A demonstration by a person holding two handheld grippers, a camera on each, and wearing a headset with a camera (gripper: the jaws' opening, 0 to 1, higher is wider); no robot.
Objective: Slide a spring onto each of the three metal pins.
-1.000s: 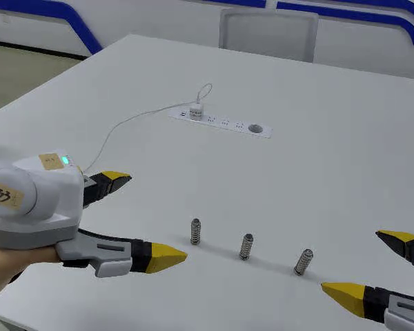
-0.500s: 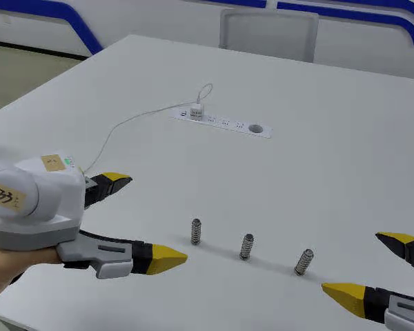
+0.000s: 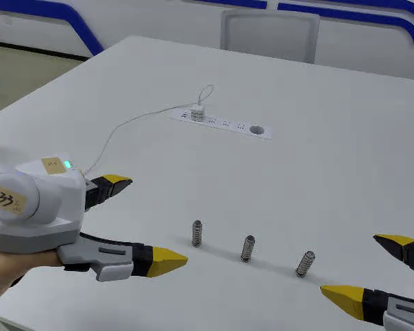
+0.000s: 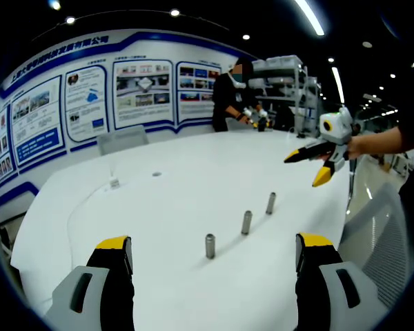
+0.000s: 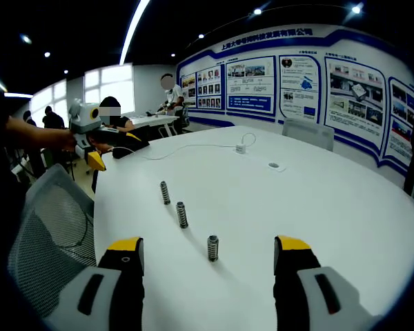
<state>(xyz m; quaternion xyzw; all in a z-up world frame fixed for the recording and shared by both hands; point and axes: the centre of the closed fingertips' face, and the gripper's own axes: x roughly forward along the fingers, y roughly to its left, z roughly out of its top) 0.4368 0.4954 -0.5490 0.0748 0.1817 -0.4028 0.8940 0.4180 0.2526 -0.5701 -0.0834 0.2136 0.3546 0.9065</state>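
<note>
Three upright metal pins stand in a row on the white table, each wrapped by a spring: the left one (image 3: 197,233), the middle one (image 3: 248,248) and the right one (image 3: 305,263). The same row appears in the left gripper view (image 4: 210,245) (image 4: 246,222) (image 4: 270,203) and in the right gripper view (image 5: 165,192) (image 5: 182,214) (image 5: 212,247). My left gripper (image 3: 141,219) is open and empty, left of the row. My right gripper (image 3: 369,270) is open and empty, at the row's right end.
A power strip (image 3: 221,123) set in the table carries a small white plug and a cable (image 3: 121,126) trailing left. A grey chair (image 3: 269,34) stands at the far edge. People stand in the background (image 4: 236,96).
The head camera shifted slightly; grippers and pins keep nearly the same places. Nothing was taken hold of or let go.
</note>
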